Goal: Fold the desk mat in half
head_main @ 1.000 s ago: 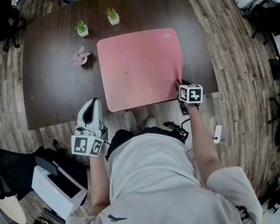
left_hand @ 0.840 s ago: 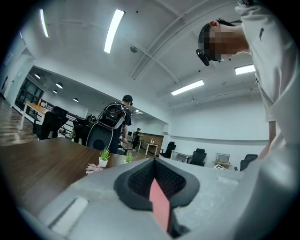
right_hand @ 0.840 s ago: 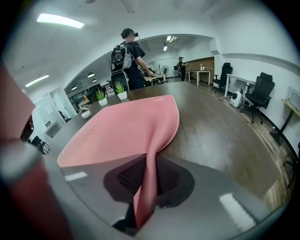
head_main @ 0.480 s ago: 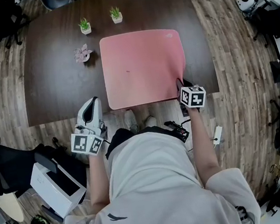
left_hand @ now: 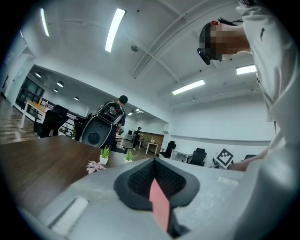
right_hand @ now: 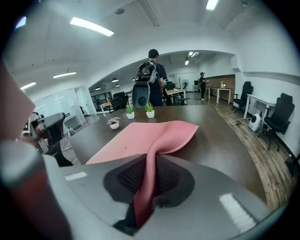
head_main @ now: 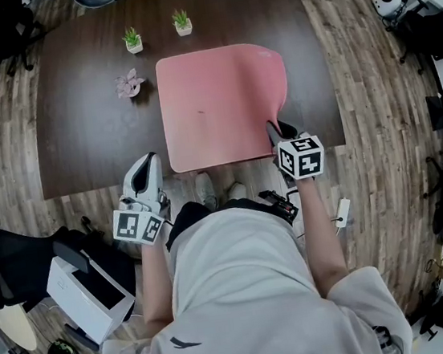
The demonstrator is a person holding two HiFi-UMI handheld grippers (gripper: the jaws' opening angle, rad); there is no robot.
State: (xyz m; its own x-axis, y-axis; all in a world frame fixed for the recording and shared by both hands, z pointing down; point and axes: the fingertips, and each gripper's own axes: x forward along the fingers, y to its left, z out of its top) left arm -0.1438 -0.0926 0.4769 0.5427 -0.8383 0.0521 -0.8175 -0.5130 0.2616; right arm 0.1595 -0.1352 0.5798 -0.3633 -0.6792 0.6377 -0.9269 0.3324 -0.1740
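Since earlier frame: right gripper (head_main: pixel 276 132) lifted off bench (head_main: pixel 86 133), jaws just closing, now clamped on near-right corner of desk mat (head_main: pixel 211 100). Right side of mat peels up in curl ahead of gripper; rest lies flat ahead and to its left. Left gripper (head_main: pixel 149 162) closed, off mat, short of bench edge. Fold barely begun: carry-over, laying down, edge matching all left

A wood-plank floor (head_main: pixel 369 72) is seen around the dark worktop (head_main: pixel 83 109); black chairs (head_main: pixel 433 32) are placed at two o'clock.
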